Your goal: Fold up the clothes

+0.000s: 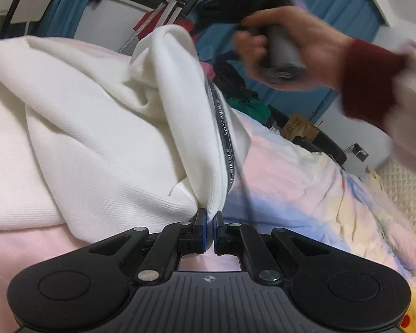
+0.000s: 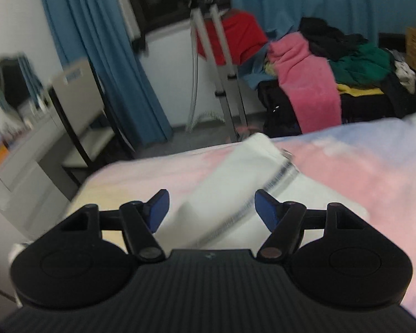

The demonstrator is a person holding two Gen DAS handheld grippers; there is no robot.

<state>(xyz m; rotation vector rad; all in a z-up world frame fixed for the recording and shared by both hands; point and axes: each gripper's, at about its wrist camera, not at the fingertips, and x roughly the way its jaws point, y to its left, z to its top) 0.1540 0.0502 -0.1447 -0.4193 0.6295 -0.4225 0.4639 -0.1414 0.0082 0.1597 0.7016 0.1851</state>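
My left gripper [image 1: 210, 216] is pinched closed on the edge of the white ribbed-knit garment with a dark printed zipper tape [image 1: 102, 127], and it lifts that edge up from the bed, so the cloth hangs in a bunched fold. My right gripper [image 2: 211, 202] is empty, its blue pads spread wide, and it hovers above the same garment, where the zipper line runs across the bed. In the left view I also see the person's right hand [image 1: 280, 47] around the grey handle.

To do this fold well, I think the left grip must keep its edge tight, and the right one should take the cloth close to the zipper edge, so both corners travel level and the fabric lands flat without a twist. The knit looks soft and may slip or bunch.

The surface is a bed with a pastel pink, blue and yellow cover [image 2: 360, 161]. Behind it are blue curtains [image 2: 119, 63], a metal tripod [image 2: 222, 63] and a pile of mixed clothes [image 2: 332, 58].
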